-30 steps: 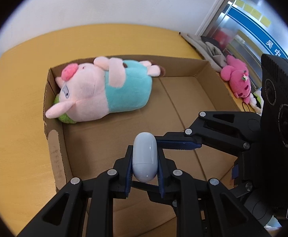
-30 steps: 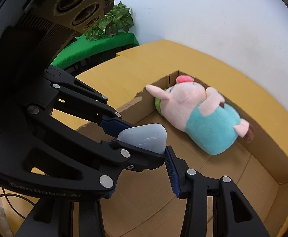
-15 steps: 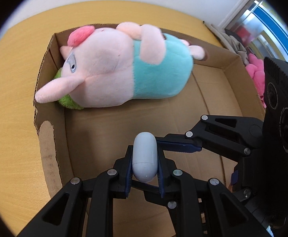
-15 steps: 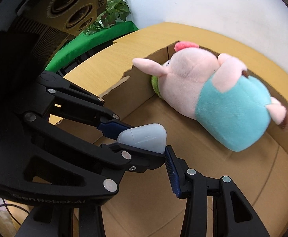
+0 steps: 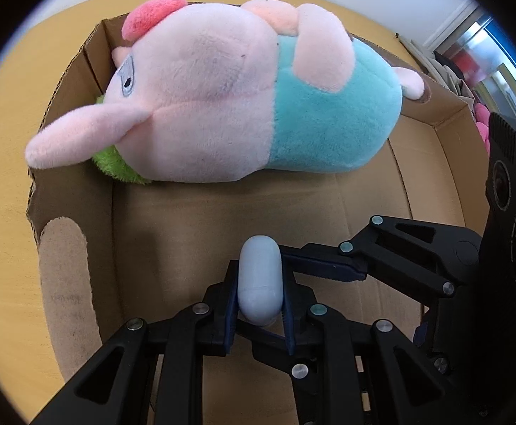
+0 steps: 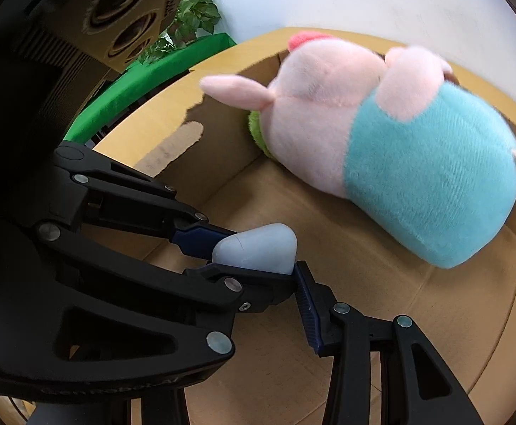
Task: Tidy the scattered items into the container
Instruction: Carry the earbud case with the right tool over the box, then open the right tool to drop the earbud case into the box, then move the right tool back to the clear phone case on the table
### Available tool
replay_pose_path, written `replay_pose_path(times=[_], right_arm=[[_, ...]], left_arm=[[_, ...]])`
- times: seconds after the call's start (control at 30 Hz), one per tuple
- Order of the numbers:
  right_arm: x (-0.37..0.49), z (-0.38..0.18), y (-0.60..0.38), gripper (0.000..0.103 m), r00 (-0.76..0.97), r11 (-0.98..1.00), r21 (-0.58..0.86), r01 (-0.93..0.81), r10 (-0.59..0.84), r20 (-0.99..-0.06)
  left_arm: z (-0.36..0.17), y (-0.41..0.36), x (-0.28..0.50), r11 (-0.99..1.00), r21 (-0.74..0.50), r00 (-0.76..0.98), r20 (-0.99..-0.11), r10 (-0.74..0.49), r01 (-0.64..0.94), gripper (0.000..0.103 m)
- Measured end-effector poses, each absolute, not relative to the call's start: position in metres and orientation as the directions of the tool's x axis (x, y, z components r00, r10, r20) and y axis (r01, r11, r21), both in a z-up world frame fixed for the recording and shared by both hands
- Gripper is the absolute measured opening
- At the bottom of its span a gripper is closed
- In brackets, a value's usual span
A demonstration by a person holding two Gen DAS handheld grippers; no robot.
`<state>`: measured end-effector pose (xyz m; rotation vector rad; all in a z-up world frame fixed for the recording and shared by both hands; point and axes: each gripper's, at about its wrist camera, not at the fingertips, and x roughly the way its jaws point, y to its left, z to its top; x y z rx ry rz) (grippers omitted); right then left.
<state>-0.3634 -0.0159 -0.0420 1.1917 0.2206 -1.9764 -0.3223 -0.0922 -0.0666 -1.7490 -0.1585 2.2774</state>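
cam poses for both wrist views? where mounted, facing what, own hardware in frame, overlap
Left wrist: on the left gripper, aimed steeply down into the cardboard box; its fingers clamp the pale blue case, and the right gripper enters from the right.
Right wrist: on the right gripper, angled down into the box; the left gripper crosses from the left, and the case sits between the right gripper's fingers.
Shared: case, box, pink plush pig, both grippers.

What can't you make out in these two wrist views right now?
- Green plush: mostly hidden under the pig plush, both views.
- Pale blue case: lower end hidden by the left gripper; contact with the box floor unclear.
- Pink toy: cut off by the right gripper's body, left wrist view.
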Motion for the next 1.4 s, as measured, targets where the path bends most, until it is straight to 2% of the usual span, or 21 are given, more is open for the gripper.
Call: replay_pose_path(times=[0.2,0.23,0.3,0.33,0.37,0.43,0.6,0.7,0.8,1.0,1.1,1.23,1.4], right_arm=[[-0.359,-0.04,-0.009,0.046,-0.241,-0.67,0.247,0.701,-0.548,-0.801],[-0.359,-0.039,-0.007,0.049,-0.239,-0.669,0.252,0.699,-0.551,-0.8],[-0.356,-0.038,-0.004,0.066,-0.241,-0.673,0.249,0.696,-0.547,-0.802],[-0.353,-0.037,-0.003,0.082,-0.251,-0.681,0.235,0.693,-0.534,-0.807],[-0.351,-0.036,-0.001,0.087,-0.261,-0.688,0.218,0.692,-0.52,-0.813],[-0.345,-0.032,0.003,0.087,-0.264,-0.686,0.198,0.7,-0.507,-0.821],[-0.323,-0.009,0.022,0.087,-0.319,-0.69,0.102,0.717,-0.454,-0.832],[-0.304,0.015,0.038,0.093,-0.383,-0.711,0.065,0.7,-0.451,-0.806],[-0.274,0.042,0.05,0.094,-0.46,-0.733,0.027,0.68,-0.455,-0.763],[-0.219,0.081,0.062,0.103,-0.559,-0.814,0.085,0.575,-0.466,-0.686],[-0.192,0.084,0.057,0.103,-0.6,-0.84,0.094,0.534,-0.455,-0.658],[-0.151,0.079,0.061,0.103,-0.657,-0.874,0.037,0.484,-0.391,-0.644],[-0.113,0.076,0.074,0.103,-0.706,-0.908,-0.037,0.418,-0.299,-0.641]], left_arm=[[-0.063,-0.087,-0.32,-0.965,-0.216,-0.269,-0.93,0.25,-0.148,0.02],[-0.061,-0.086,-0.32,-0.965,-0.214,-0.277,-0.928,0.249,-0.152,0.02],[-0.056,-0.087,-0.318,-0.966,-0.21,-0.297,-0.922,0.247,-0.15,0.021],[-0.052,-0.087,-0.316,-0.967,-0.207,-0.309,-0.919,0.245,-0.149,0.022],[-0.048,-0.087,-0.314,-0.968,-0.203,-0.321,-0.916,0.242,-0.149,0.023],[-0.038,-0.088,-0.309,-0.97,-0.196,-0.35,-0.906,0.236,-0.146,0.031],[-0.005,-0.104,-0.285,-0.971,-0.205,-0.456,-0.858,0.239,-0.123,0.035],[0.018,-0.112,-0.262,-0.976,-0.199,-0.535,-0.817,0.216,-0.09,0.048],[0.038,-0.12,-0.231,-0.977,-0.196,-0.594,-0.778,0.204,-0.08,0.051],[0.063,-0.104,-0.17,-0.992,-0.104,-0.686,-0.716,0.129,-0.078,0.064],[0.069,-0.097,-0.128,-0.993,-0.091,-0.733,-0.67,0.112,-0.069,0.078],[0.065,-0.085,-0.083,-0.996,-0.09,-0.769,-0.635,0.079,-0.028,0.079],[0.051,-0.06,-0.05,-0.992,-0.105,-0.763,-0.635,0.122,-0.072,0.079]])
